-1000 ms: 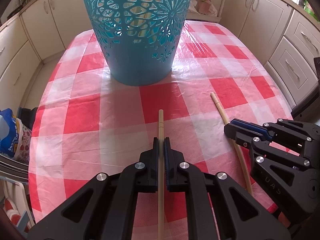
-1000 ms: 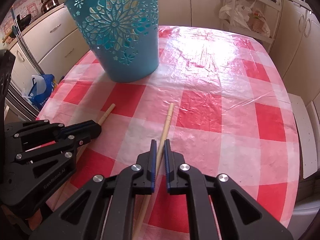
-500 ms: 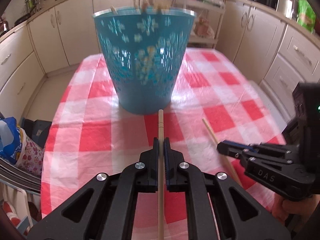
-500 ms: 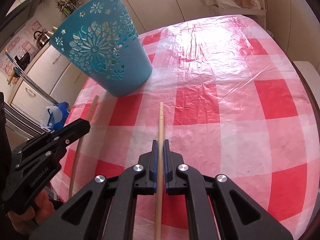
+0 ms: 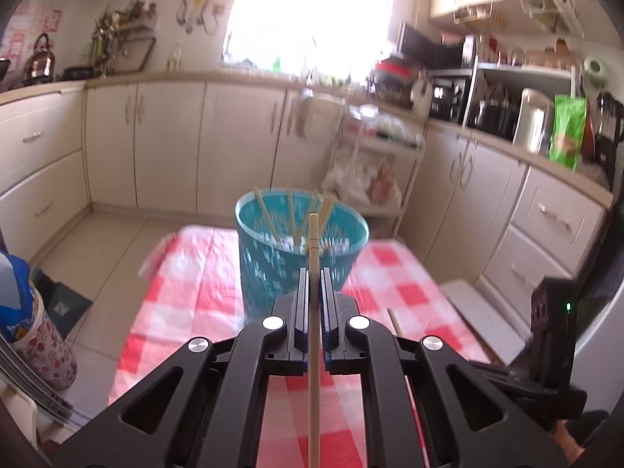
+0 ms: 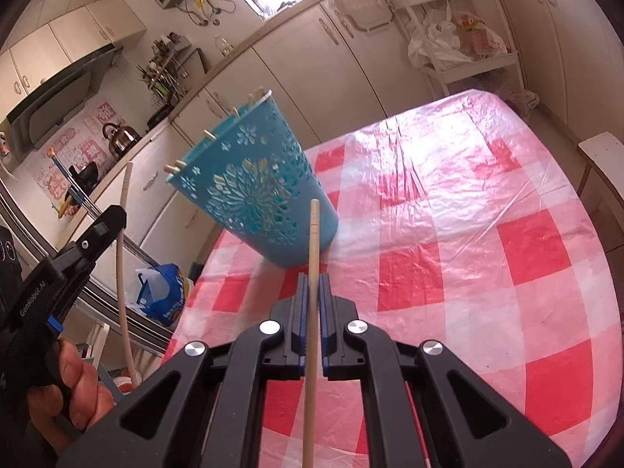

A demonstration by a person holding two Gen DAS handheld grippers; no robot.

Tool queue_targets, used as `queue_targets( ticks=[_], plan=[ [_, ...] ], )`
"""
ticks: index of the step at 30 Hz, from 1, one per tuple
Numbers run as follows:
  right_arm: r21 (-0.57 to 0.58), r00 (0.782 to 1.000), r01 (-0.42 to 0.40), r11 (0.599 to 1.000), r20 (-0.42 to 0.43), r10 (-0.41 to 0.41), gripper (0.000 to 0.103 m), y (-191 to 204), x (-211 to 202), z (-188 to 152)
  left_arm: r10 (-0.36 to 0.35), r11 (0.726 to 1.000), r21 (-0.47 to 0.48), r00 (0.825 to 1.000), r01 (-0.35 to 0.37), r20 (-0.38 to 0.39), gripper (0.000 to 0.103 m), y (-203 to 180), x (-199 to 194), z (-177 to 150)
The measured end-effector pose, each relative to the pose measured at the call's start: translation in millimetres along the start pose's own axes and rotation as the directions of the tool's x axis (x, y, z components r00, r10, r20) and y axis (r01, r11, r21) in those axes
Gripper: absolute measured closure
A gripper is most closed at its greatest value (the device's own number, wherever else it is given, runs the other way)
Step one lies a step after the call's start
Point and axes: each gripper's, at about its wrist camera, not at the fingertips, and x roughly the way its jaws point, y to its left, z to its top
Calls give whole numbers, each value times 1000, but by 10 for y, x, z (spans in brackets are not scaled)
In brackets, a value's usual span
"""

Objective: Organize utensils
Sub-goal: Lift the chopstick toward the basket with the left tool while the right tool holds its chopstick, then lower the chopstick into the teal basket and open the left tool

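My left gripper (image 5: 313, 279) is shut on a wooden chopstick (image 5: 313, 257), lifted high above the table, its tip pointing over the rim of the teal perforated basket (image 5: 273, 273). Several chopsticks (image 5: 292, 218) stand inside the basket. My right gripper (image 6: 311, 284) is shut on a second wooden chopstick (image 6: 313, 241), held above the red-and-white checked tablecloth (image 6: 468, 234), pointing at the basket (image 6: 253, 195). The left gripper (image 6: 78, 249) and its chopstick (image 6: 123, 234) show at the left of the right wrist view. The right chopstick's tip (image 5: 394, 321) shows in the left wrist view.
Cream kitchen cabinets (image 5: 156, 144) surround the table. A white rack with bags (image 6: 460, 43) stands behind it. A blue bag (image 6: 162, 292) sits on the floor at the left. A white stool (image 6: 600, 156) is at the right edge.
Both grippers have lifted their chopsticks off the table. The left one has risen much higher and now looks down into the basket's opening. The right one has tilted up.
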Motion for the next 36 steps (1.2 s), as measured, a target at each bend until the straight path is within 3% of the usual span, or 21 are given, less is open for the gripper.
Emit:
queue_targets(
  ticks=[6, 10, 19, 28, 36],
  plan=[
    [-47, 990, -27, 999, 137, 34, 97, 146, -273, 98, 33, 999, -23, 984, -30, 177, 98, 39, -319, 290],
    [-76, 978, -26, 997, 203, 40, 97, 265, -405, 122, 46, 998, -56, 972, -34, 232, 98, 105, -419, 443],
    [-118, 953, -14, 993, 300, 49, 97, 428, -592, 193, 44, 997, -80, 961, -23, 272, 98, 172, -384, 700],
    [-138, 936, -13, 990, 346, 60, 97, 534, -709, 303, 42, 996, -88, 951, -15, 306, 98, 112, -241, 874],
    [-194, 911, -3, 981, 404, 82, 97, 690, -846, 538, 40, 997, -73, 929, -14, 369, 98, 15, -164, 1090]
  ],
)
